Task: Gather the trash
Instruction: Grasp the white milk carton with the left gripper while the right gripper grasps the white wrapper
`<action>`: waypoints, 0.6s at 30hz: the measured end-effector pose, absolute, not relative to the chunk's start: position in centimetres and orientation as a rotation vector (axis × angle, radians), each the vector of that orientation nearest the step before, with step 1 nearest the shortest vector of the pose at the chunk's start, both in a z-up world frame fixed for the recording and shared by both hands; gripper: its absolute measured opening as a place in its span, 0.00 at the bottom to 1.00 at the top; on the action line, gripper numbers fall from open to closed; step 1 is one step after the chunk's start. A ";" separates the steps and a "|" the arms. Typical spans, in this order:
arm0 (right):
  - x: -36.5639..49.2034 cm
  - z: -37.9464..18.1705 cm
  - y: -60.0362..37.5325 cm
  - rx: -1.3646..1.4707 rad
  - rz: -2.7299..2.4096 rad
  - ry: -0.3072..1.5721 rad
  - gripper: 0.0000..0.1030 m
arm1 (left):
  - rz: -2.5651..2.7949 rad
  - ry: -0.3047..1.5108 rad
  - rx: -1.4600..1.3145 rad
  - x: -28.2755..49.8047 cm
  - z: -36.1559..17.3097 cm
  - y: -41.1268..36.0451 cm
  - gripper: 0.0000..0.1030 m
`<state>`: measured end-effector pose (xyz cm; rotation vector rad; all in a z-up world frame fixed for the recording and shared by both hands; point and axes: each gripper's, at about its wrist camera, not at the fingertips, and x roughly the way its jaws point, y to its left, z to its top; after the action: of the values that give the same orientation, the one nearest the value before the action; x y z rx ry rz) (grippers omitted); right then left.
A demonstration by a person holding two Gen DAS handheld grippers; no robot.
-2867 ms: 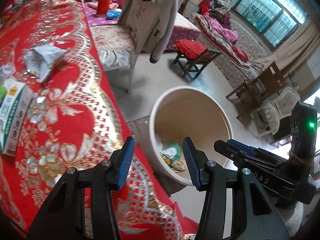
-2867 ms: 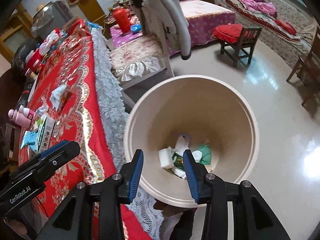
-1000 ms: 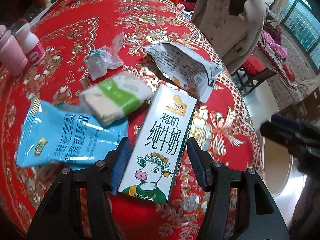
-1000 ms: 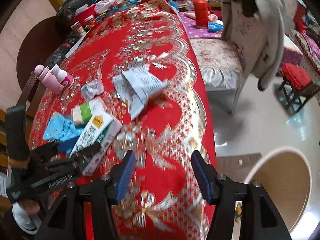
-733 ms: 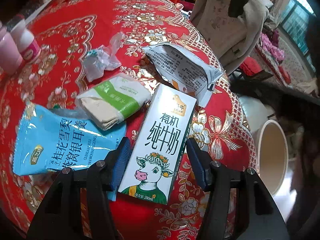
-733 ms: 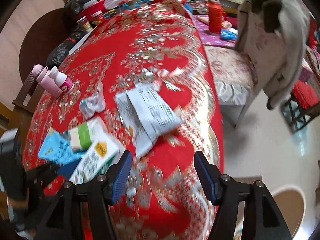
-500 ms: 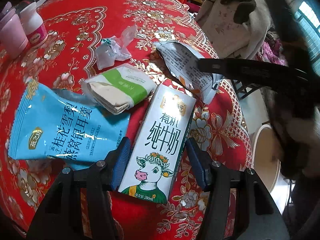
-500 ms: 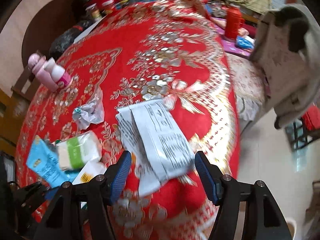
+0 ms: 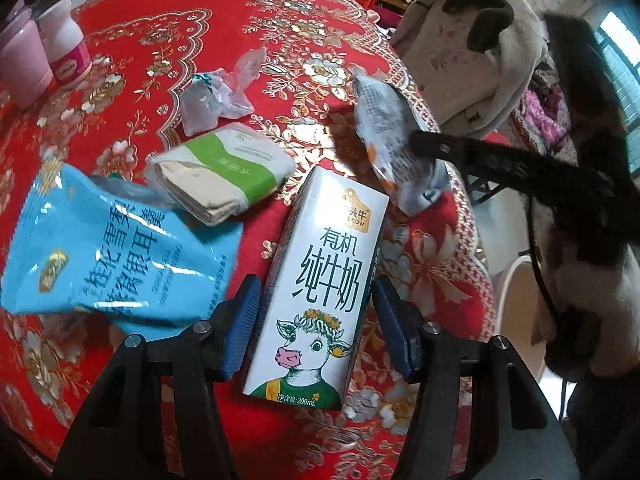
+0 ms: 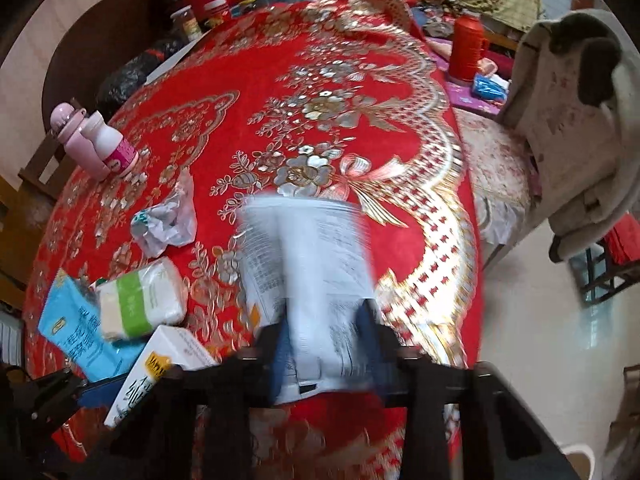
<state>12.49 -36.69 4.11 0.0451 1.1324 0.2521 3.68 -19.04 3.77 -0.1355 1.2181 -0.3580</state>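
The left hand-held gripper (image 9: 314,324) stood with its blue pads spread either side of a white milk carton (image 9: 320,280), the near end of the carton lying between them; a sliver of gap showed at each pad. The carton lay flat on the red and gold cloth of the worktop (image 9: 132,44) and carried a cartoon cow, the large characters 有机纯牛奶, "200mL" at its near edge and a gold badge partly reading "COW".

Left of it lay a blue snack pouch (image 9: 104,256) printed with white Chinese characters, and just beyond that a tissue pack with a green band (image 9: 222,168). Farther off sat a crumpled clear wrapper (image 9: 216,96), and at the far left a small white bottle with a pink label (image 9: 66,56).

The right hand-held gripper (image 10: 326,344) was blurred, its pads pressed against the near end of a silver-white printed bag (image 10: 308,264) raised off the cloth; its small print was unreadable.
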 end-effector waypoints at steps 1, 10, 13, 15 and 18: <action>11.7 4.5 -37.0 0.055 0.251 1.127 0.17 | -0.354 1.209 -0.135 3.5 4.0 -19.0 0.54; 4.9 5.6 -37.5 0.113 0.276 1.170 0.17 | -0.358 1.140 -0.109 1.6 6.5 -18.5 0.54; 3.4 5.3 -36.9 0.096 0.287 1.196 0.28 | -0.354 1.140 -0.110 0.9 6.6 -17.9 0.54; 2.6 5.1 -36.6 0.072 0.261 1.185 0.58 | -0.349 1.142 -0.115 0.4 6.7 -17.6 0.54; 2.1 4.9 -36.6 0.119 0.260 1.179 0.64 | -0.342 1.141 -0.116 -0.3 6.8 -17.2 0.54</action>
<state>2.12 -36.64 4.87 0.1195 1.1786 0.2603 -0.31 -17.21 6.84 -0.1160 1.1411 -0.3424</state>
